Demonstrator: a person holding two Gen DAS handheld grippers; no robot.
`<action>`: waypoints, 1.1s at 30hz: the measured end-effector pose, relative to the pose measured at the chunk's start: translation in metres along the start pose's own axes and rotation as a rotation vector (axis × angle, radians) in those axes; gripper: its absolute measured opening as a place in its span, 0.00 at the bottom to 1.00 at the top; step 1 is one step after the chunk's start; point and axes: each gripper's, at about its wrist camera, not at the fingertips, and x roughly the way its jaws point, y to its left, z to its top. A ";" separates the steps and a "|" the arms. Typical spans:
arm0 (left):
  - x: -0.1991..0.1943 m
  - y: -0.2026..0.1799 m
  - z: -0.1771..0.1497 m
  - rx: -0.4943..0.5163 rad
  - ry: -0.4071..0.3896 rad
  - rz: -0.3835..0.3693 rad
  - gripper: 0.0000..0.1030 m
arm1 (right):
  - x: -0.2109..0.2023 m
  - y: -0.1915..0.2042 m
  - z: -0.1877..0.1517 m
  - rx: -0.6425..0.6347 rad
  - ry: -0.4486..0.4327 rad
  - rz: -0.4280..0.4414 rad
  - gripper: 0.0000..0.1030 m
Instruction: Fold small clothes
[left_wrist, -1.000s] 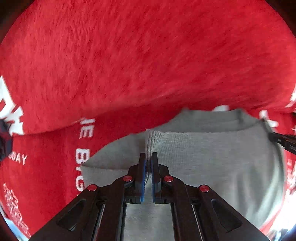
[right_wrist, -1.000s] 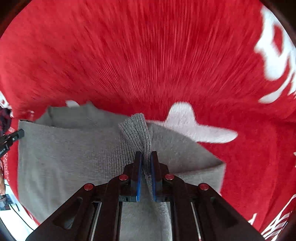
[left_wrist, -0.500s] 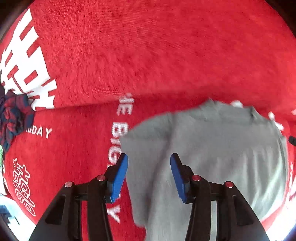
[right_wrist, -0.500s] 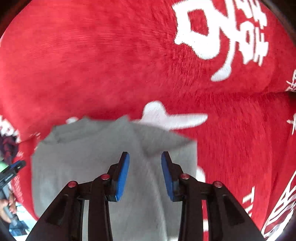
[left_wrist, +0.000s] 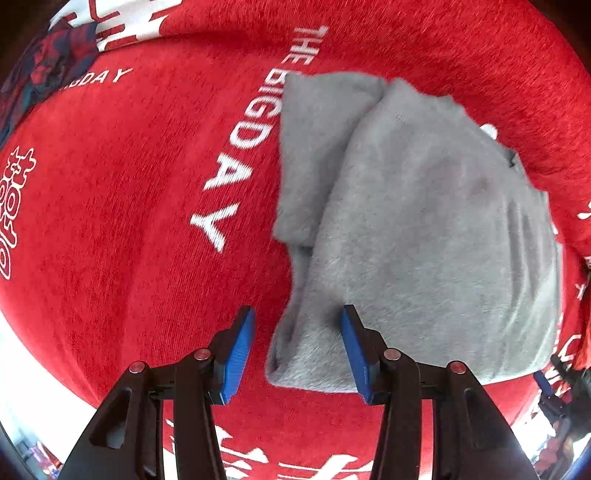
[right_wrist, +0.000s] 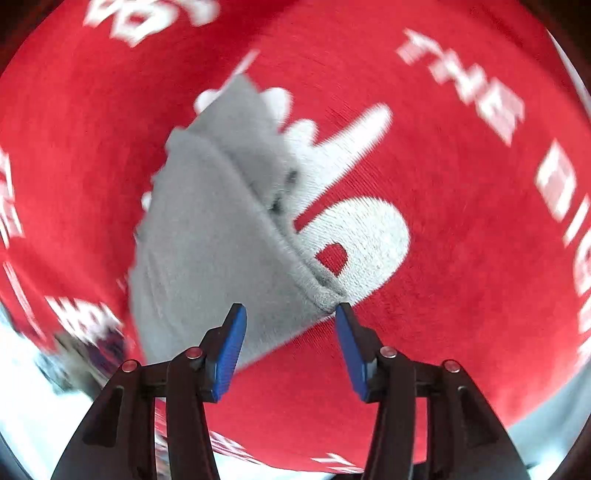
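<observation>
A small grey knit garment (left_wrist: 424, 229) lies folded on the red cloth, with a narrower layer sticking out at its left side. My left gripper (left_wrist: 297, 345) is open and empty, its blue pads above the garment's near left corner. In the right wrist view the same grey garment (right_wrist: 207, 236) lies folded, with its near right corner between the pads. My right gripper (right_wrist: 290, 341) is open and empty just above that corner.
A red cloth (left_wrist: 129, 206) with white lettering covers the surface. A dark blue and red patterned garment (left_wrist: 44, 70) lies at the far left. The cloth's near edge and a pale floor show at the bottom corners.
Both grippers let go of the grey garment's edge and opened wide. They then pulled back and rose, so the folded garment now lies flat in front of them.
</observation>
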 end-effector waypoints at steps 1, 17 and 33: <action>0.001 -0.001 -0.002 0.018 -0.005 0.015 0.48 | 0.006 -0.006 0.003 0.065 -0.013 0.042 0.54; 0.002 0.012 -0.021 0.054 -0.016 0.067 0.62 | 0.008 0.014 -0.001 -0.156 -0.003 -0.179 0.12; -0.107 -0.062 -0.051 0.335 -0.145 0.091 1.00 | -0.029 0.078 -0.072 -0.298 0.040 -0.207 0.70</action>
